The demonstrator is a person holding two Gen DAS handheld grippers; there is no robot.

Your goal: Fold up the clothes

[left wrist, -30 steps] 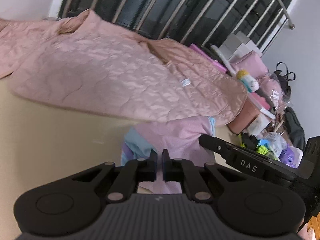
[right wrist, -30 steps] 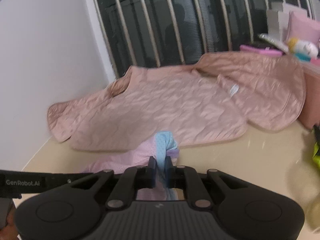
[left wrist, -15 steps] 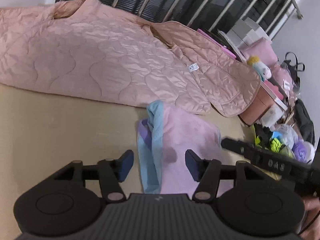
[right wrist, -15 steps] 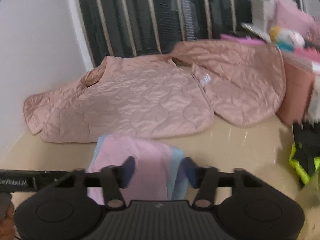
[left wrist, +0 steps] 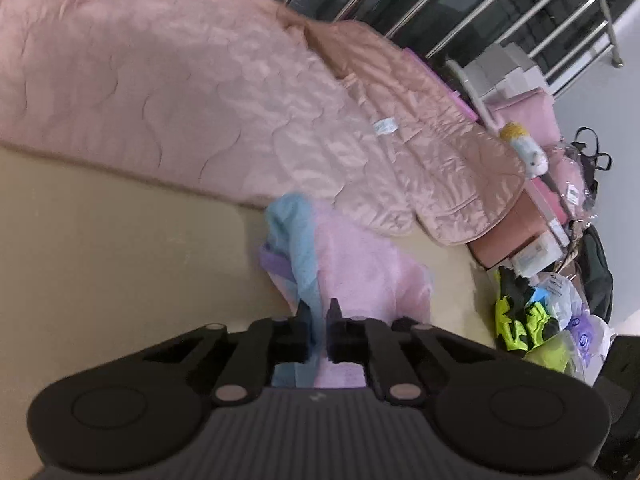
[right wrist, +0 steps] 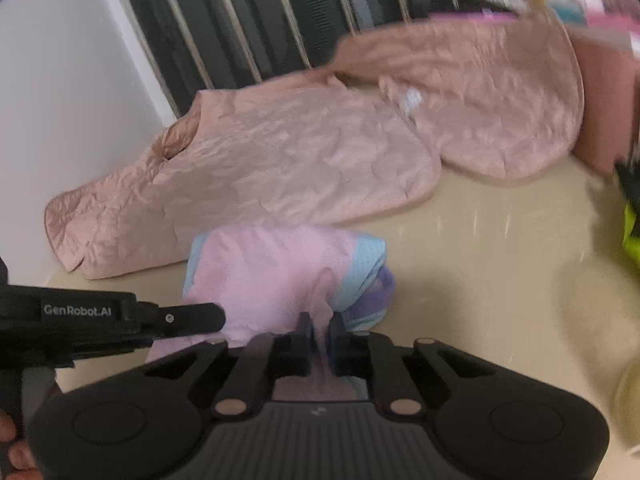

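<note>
A small pink garment [left wrist: 360, 268] with light blue and purple trim lies folded on the beige floor; it also shows in the right wrist view [right wrist: 276, 276]. My left gripper [left wrist: 318, 320] is shut on its blue edge at the near side. My right gripper [right wrist: 320, 328] is shut on a pinch of its pink cloth near the blue trim. The left gripper's body [right wrist: 120, 316] shows at the left of the right wrist view, beside the garment.
A large pink quilted jacket [left wrist: 240, 112] lies spread out behind the garment, against a metal railing [right wrist: 256, 20]; it also shows in the right wrist view [right wrist: 300, 152]. Boxes, bags and neon yellow items [left wrist: 528, 320] crowd the right side. A white wall [right wrist: 60, 100] stands at the left.
Both grippers were open half a second ago above the garment. Both have closed on its cloth, the left on the blue edge, the right on the pink fabric.
</note>
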